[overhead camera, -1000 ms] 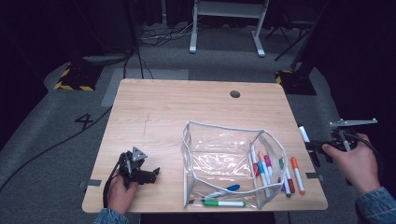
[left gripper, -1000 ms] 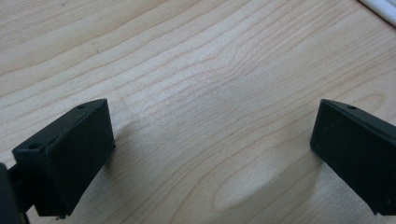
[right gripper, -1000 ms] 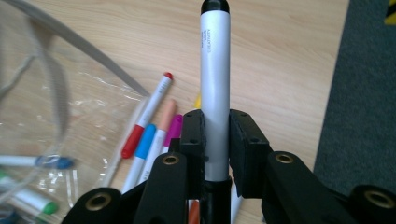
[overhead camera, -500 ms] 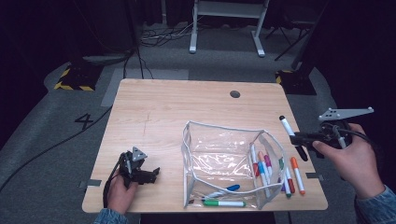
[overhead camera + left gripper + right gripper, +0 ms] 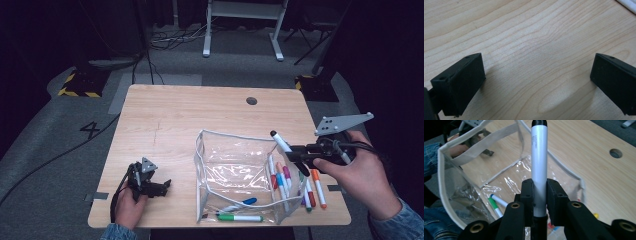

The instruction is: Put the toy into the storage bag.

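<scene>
One black-capped marker [image 5: 539, 167] clamped in right gripper [image 5: 299, 155] jaws; since a second ago we've carried it from table's right edge up over clear pouch [image 5: 235, 170] rim. Drop-in probably next. Left gripper [image 5: 161, 187] jaws spread, empty, resting on table [image 5: 175, 115].

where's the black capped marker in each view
high view: the black-capped marker sits right of centre, in the right gripper, above the clear pouch.
right gripper view: centre, upright between the jaws.
left gripper view: not in it.
shared landmark: the pouch's pale rim.
</scene>
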Available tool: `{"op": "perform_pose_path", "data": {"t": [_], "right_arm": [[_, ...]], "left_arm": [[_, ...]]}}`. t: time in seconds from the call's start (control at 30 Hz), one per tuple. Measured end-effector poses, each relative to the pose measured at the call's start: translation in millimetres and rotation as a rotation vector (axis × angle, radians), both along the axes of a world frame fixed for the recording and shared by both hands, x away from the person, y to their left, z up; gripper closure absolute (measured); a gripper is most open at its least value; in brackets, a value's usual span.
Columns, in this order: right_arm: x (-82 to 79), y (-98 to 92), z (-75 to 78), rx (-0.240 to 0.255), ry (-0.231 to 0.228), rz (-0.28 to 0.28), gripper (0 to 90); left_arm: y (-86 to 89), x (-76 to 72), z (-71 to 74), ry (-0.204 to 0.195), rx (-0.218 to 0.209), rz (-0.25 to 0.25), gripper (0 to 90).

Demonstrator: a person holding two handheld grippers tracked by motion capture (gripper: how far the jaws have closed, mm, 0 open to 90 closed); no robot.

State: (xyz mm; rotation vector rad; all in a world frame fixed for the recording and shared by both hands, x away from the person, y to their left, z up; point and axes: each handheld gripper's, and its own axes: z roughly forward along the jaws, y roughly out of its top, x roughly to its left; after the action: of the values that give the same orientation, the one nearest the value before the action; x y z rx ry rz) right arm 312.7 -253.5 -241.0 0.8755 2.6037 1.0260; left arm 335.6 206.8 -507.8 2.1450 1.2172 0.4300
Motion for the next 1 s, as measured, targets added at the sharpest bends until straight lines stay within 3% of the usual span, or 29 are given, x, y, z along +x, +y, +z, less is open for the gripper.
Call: {"op": "perform_pose_path", "data": {"t": [0.3,0.7,1.0], "right_arm": [[-3.6,33.7,-7.2,-0.021,0.041,0.132,76.8],[3.9,76.9,-38.1,-0.125,0.108,0.280,76.8],[9.6,101.2,-63.0,-0.184,0.167,0.336,76.8]], "left_arm": [[-0.5,0.0,-0.5,-0.007,-0.001,0.006,0.0],[-0.5,0.0,-0.5,-0.007,-0.002,0.006,0.0],[-0.5,0.0,-0.5,-0.007,-0.002,0.006,0.0]]}}
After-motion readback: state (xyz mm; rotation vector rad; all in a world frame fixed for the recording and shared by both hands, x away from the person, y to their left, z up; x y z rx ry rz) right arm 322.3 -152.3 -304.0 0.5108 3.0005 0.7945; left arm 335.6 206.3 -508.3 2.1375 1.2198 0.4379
